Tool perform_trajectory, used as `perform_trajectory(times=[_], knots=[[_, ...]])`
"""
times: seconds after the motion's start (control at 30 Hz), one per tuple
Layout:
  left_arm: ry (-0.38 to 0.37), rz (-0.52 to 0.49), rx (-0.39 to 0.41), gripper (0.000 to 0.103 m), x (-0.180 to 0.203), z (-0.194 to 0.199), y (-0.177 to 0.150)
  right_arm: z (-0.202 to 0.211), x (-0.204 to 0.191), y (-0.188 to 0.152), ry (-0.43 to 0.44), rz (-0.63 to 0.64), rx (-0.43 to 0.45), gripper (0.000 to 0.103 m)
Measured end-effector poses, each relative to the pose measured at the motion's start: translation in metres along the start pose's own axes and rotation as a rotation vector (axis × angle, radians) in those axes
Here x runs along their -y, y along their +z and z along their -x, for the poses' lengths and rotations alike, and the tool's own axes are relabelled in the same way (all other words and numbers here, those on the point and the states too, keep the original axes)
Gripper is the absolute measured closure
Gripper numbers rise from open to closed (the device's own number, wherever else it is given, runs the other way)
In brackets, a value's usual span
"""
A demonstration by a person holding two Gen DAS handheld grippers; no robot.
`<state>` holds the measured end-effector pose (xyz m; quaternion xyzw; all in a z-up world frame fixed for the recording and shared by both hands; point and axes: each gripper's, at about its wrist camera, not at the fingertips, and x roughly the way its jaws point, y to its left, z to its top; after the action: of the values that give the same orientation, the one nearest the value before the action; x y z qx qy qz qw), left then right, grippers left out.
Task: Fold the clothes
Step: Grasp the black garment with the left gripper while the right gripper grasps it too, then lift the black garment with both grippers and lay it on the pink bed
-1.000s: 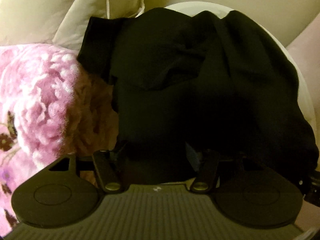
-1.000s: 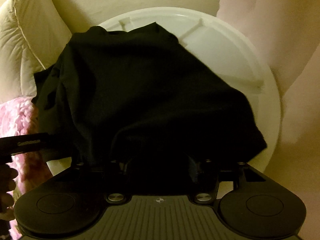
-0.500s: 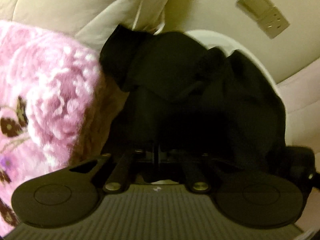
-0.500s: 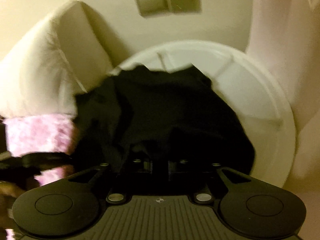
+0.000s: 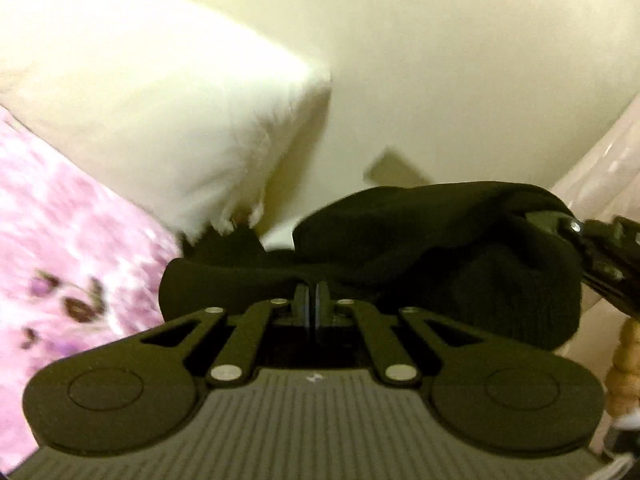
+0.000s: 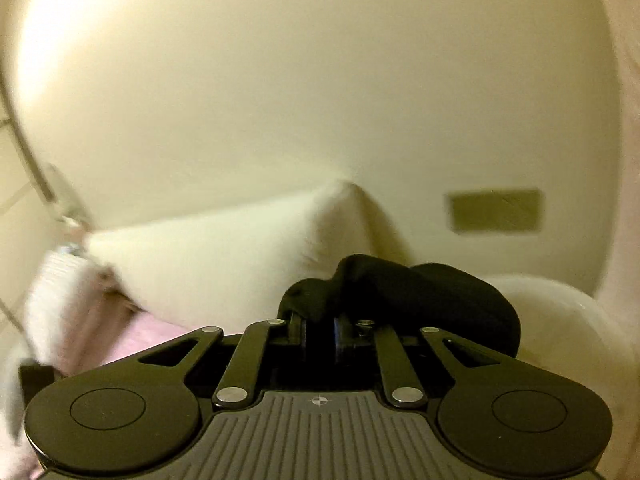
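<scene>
The left gripper (image 5: 313, 304) has its two fingers pressed together, the pads meeting with only a thin seam between them, and the edge of the black garment (image 5: 420, 264) is pinched there. The cloth bunches up directly over the fingertips and spreads off to the right in a thick, dark roll. At the far right edge of that roll, part of the other gripper's black frame pokes into the left wrist view, touching the fabric.

The right gripper (image 6: 320, 332) is likewise closed down on the black garment (image 6: 420, 300), with a fold of cloth caught between its pads and a lump of fabric rising just above them and trailing to the right. Both grippers point roughly level, toward the wall rather than down.

Beyond the cloth, a cream pillow (image 5: 168, 112) leans at the left, and a pink floral blanket (image 5: 72, 264) lies below it. A white round surface (image 6: 560, 312) shows behind the garment at the right. On the cream wall (image 6: 300, 80) sits a blurred socket plate (image 6: 494, 210). The pictures are smeared with motion, so finer detail cannot be told.
</scene>
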<state>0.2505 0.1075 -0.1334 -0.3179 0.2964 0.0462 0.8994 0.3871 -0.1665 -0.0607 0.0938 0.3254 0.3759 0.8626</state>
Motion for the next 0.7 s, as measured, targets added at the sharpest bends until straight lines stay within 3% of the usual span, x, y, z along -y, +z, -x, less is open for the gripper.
perform_trajectory(times=[0.13,0.3,0.53,0.7], knots=[[0.061,0.055,0.179,0.103,-0.025,0.105,-0.004,0.011,-0.071,0.012,0.189,0.066,0.031,0.093],[0.213,0.135,0.412,0.103,-0.061,0.263,-0.032,0.024,-0.182,0.003,0.445,0.156,0.020,0.093],[0.529,0.155,0.760,0.103,-0.067,0.506,-0.103,0.047,-0.368,-0.039,0.874,0.223,-0.054,0.093],[0.795,0.151,0.953,0.103,-0.038,0.654,-0.154,0.104,-0.482,-0.064,1.174,0.178,-0.140,0.093]])
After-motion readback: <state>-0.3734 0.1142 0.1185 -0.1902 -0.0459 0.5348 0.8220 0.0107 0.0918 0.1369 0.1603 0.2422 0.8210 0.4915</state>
